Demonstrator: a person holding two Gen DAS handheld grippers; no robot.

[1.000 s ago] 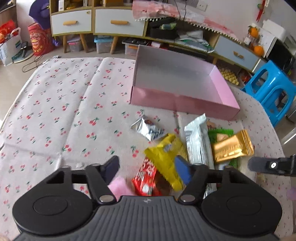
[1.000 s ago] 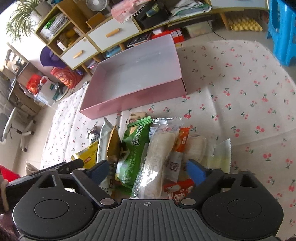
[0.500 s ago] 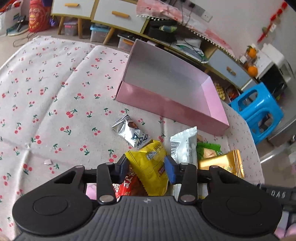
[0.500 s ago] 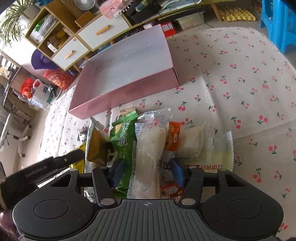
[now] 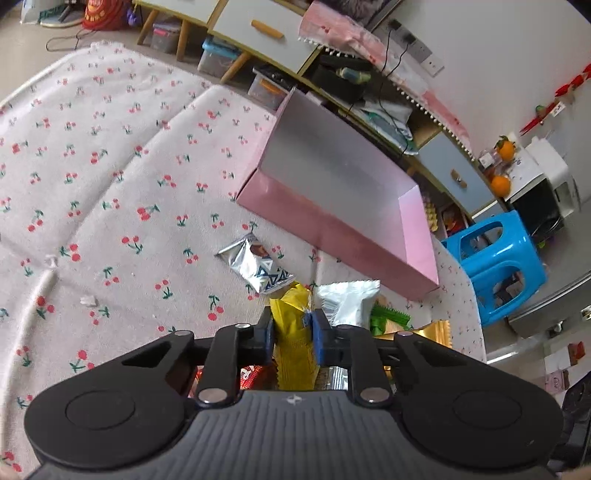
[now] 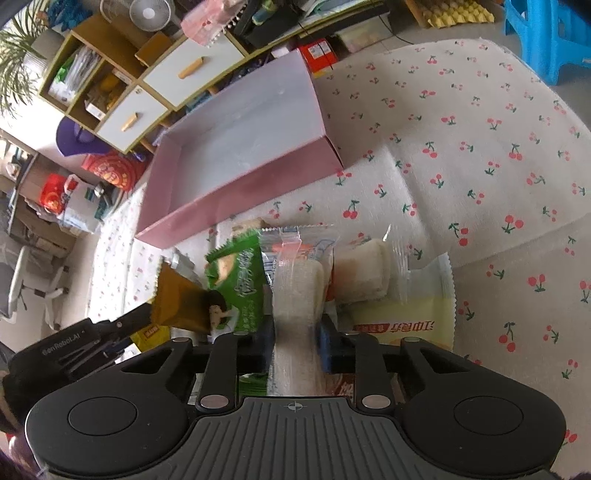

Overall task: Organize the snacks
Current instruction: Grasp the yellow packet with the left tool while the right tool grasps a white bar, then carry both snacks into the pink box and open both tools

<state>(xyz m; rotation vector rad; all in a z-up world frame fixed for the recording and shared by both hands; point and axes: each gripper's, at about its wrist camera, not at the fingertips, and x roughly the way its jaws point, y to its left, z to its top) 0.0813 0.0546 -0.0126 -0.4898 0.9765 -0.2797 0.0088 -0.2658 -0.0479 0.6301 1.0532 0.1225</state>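
Observation:
An open pink box [image 5: 343, 177] lies on the cherry-print cloth, also in the right wrist view [image 6: 240, 147]. My left gripper [image 5: 292, 334] is shut on a yellow snack packet [image 5: 291, 332], lifted above the pile. A silver packet [image 5: 255, 264], a white packet [image 5: 347, 301], a green packet [image 5: 388, 319] and a gold packet [image 5: 432, 332] lie near it. My right gripper [image 6: 295, 347] is shut on a long clear-wrapped white bread bar [image 6: 295, 295]. Beside it lie a green packet [image 6: 236, 277], a gold packet [image 6: 177, 299], a wrapped cake [image 6: 364, 269] and a pale yellow packet [image 6: 406, 317].
A blue plastic stool [image 5: 498, 258] stands right of the table. Cabinets with drawers [image 5: 266, 33] and shelves [image 6: 110, 81] run along the far wall. The cloth [image 5: 92, 166] spreads wide to the left; more cloth [image 6: 480, 147] lies to the right.
Both grippers went from open to shut: the left closed on the yellow packet, the right on the bread bar. Both views have risen and tilted toward the pink box.

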